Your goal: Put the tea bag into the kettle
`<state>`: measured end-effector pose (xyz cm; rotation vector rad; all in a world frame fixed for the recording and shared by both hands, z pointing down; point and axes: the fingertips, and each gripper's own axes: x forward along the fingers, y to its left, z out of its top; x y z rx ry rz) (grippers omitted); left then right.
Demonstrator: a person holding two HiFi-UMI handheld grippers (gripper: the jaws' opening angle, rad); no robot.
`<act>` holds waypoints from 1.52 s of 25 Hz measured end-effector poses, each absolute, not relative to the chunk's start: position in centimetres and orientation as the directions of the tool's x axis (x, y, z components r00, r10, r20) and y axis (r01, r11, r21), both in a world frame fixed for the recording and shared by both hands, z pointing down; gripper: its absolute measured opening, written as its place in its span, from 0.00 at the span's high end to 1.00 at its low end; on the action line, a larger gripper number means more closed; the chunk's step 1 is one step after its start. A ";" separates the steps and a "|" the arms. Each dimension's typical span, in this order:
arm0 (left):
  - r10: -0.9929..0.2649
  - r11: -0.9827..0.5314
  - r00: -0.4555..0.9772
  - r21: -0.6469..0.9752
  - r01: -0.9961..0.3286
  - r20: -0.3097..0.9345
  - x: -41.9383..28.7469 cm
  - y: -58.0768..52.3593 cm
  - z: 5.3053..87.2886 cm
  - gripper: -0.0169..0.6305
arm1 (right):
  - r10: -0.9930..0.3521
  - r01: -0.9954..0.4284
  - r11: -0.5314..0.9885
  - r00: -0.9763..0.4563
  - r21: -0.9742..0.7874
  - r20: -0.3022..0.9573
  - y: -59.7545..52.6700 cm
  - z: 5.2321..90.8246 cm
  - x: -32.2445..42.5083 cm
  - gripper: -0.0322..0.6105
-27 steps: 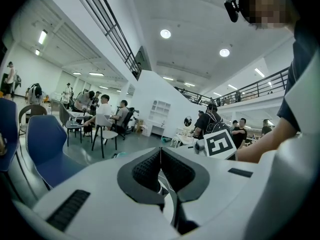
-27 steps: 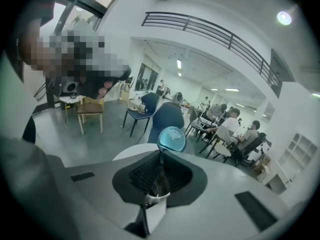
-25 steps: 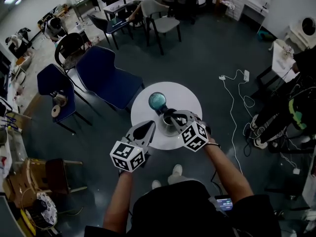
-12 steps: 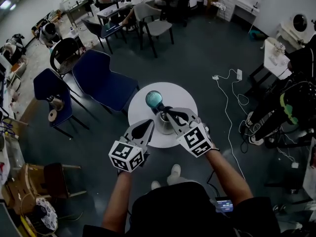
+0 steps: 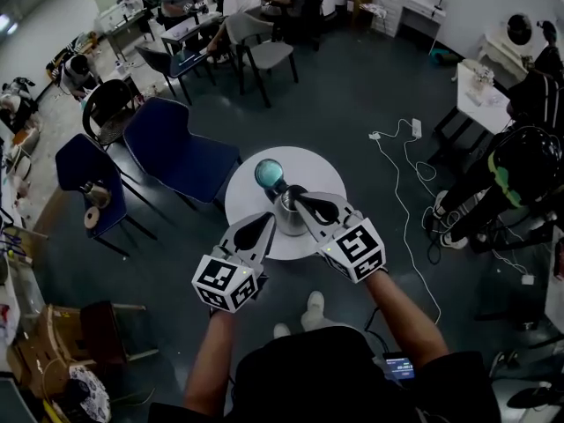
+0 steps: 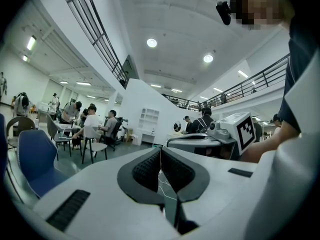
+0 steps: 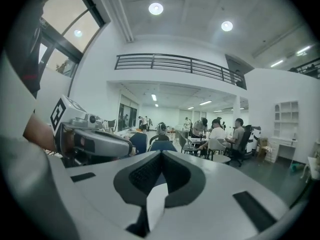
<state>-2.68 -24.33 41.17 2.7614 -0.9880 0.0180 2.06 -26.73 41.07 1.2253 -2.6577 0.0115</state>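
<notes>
A steel kettle stands open on the round white table, with its teal glass lid lying just behind it. My right gripper hovers above the kettle's right rim. Its jaws are shut on a thin white paper piece, apparently the tea bag, which hangs below the pads in the right gripper view. My left gripper sits at the kettle's near left. In its own view it is shut on a thin clear film, apparently a wrapper.
Blue chairs stand left of the table. A white power strip with its cable lies on the floor to the right. My shoes are at the table's near edge. People sit at desks far behind.
Both grippers have risen toward the camera, the right one more, and it has rolled. The right gripper's tips stay above the kettle.
</notes>
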 end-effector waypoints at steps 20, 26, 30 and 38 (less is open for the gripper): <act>-0.588 -0.790 0.807 0.173 -0.588 0.059 -7.7 -19.3 40.1 0.95 | -0.789 -0.789 0.613 -0.608 0.043 0.090 -20.8 38.2 -3.3 0.92; -0.580 -0.800 0.813 0.154 -0.579 0.048 -9.8 -18.1 39.6 0.95 | -0.799 -0.797 0.601 -0.598 0.055 0.071 -19.6 37.5 -5.4 0.92; -0.569 -0.808 0.821 0.154 -0.569 0.047 -10.7 -17.5 40.0 0.95 | -0.805 -0.803 0.593 -0.590 0.066 0.064 -19.1 37.4 -6.3 0.92; -0.559 -0.813 0.828 0.172 -0.556 0.040 -11.0 -16.8 39.8 0.95 | -0.810 -0.808 0.586 -0.583 0.055 0.059 -18.3 36.7 -7.0 0.92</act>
